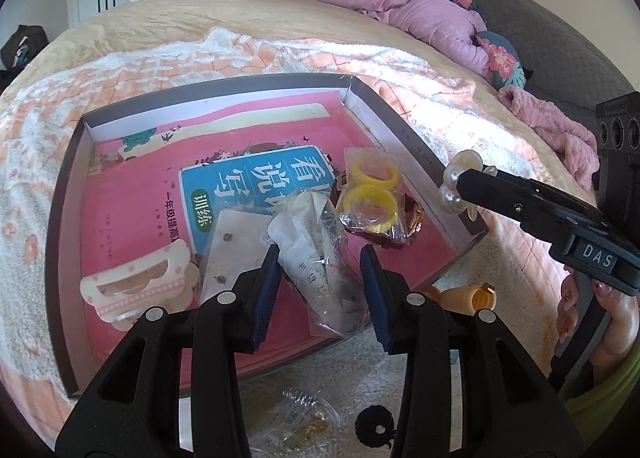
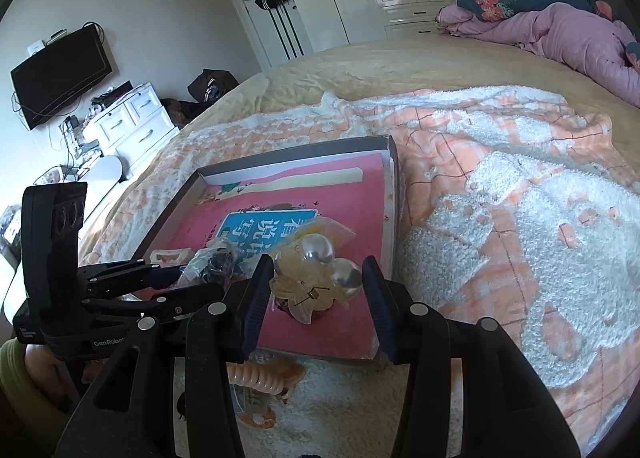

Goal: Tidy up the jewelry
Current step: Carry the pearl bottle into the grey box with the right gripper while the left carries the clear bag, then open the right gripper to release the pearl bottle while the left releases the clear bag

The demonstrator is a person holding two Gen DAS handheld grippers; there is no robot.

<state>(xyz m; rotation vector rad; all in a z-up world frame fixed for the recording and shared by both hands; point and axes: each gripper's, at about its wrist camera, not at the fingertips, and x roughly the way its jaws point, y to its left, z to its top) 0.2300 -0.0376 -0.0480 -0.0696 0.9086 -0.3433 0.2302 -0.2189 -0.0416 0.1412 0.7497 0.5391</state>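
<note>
A shallow box lid lies on the bed with a pink book inside. My left gripper is open, its fingers either side of a clear bag of jewelry lying on the book. My right gripper is shut on a pearl hair clip and holds it above the box's near right corner; the clip also shows in the left wrist view. In the box lie a bag of yellow rings, a pink-white hair claw and an earring card.
On the fuzzy blanket in front of the box lie a coiled peach hair tie, a small bag of trinkets and a black scrunchie. A pink duvet is heaped at the far end of the bed.
</note>
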